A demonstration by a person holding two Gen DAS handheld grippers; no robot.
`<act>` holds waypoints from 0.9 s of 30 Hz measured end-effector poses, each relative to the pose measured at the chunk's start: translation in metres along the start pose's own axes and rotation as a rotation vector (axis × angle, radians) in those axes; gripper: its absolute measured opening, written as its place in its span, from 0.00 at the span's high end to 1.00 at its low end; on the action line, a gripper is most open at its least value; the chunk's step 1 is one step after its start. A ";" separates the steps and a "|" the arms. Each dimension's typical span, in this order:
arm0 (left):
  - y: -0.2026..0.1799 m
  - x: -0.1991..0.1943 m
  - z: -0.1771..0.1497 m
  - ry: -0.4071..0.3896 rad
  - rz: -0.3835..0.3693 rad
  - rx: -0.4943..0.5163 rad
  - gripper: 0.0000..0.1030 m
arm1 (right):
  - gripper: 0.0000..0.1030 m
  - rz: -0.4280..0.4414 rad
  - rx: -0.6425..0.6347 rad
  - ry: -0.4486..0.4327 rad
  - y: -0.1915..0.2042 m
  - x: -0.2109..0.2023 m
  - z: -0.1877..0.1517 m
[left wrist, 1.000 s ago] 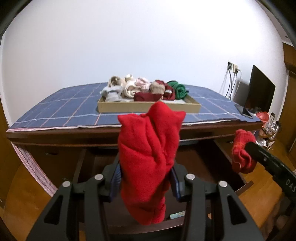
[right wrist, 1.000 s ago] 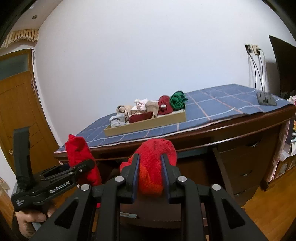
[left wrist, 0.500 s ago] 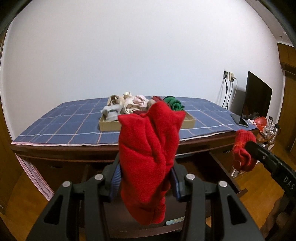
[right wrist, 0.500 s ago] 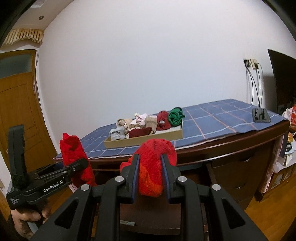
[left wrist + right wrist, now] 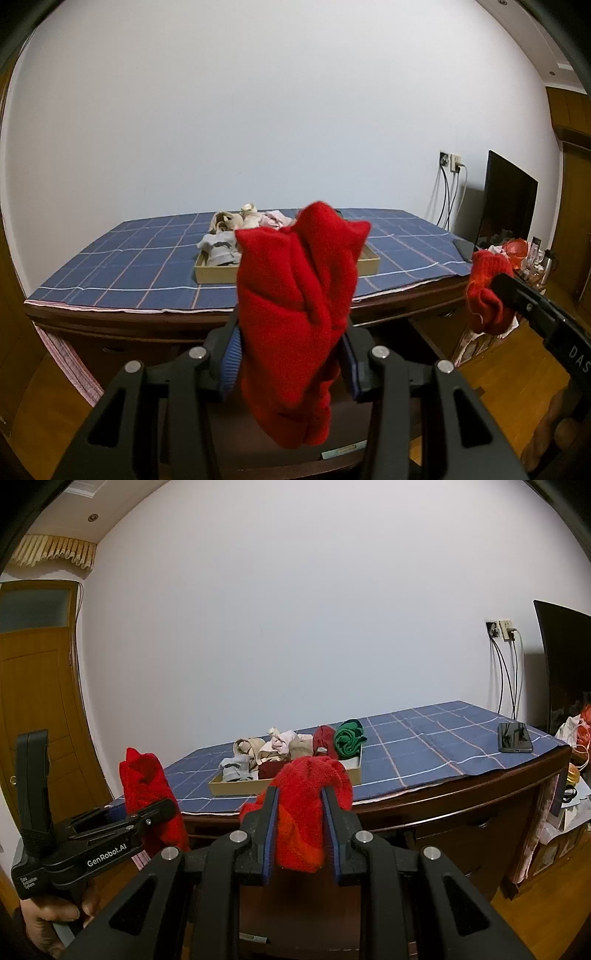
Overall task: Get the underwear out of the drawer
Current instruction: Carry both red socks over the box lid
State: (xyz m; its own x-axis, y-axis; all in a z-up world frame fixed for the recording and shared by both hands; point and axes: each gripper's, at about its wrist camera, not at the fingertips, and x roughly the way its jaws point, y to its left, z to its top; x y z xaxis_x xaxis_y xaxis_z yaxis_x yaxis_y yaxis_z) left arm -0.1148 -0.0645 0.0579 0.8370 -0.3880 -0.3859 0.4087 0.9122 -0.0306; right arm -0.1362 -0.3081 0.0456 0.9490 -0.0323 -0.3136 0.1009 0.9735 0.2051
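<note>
Both tongs point(image 5: 291, 363) point(image 5: 300, 836) have risen, each gripping red underwear point(image 5: 295, 295).

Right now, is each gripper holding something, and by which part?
Left gripper: upright red garment, clamped low on its body. Right gripper: second red garment, clamped at its middle, top bulging above.
</note>
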 end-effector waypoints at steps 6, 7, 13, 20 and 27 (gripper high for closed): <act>-0.001 0.000 0.003 0.000 -0.004 -0.002 0.57 | 0.76 0.002 0.002 -0.005 -0.002 -0.002 0.002; -0.002 0.000 0.003 -0.001 -0.003 -0.001 0.57 | 0.76 0.001 0.001 -0.007 -0.002 -0.002 0.003; -0.002 -0.001 0.006 -0.006 -0.009 -0.003 0.57 | 0.76 0.005 -0.002 -0.010 -0.003 -0.002 0.004; -0.008 -0.005 0.016 -0.032 -0.016 0.009 0.57 | 0.76 0.008 -0.018 -0.035 -0.001 -0.007 0.011; -0.014 -0.003 0.024 -0.049 -0.025 0.022 0.57 | 0.76 0.009 -0.026 -0.055 0.000 -0.007 0.020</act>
State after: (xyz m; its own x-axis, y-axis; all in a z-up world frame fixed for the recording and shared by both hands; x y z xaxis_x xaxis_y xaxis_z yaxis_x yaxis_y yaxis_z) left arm -0.1141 -0.0790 0.0820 0.8429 -0.4175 -0.3393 0.4373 0.8991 -0.0198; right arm -0.1374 -0.3126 0.0663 0.9649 -0.0354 -0.2602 0.0854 0.9793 0.1837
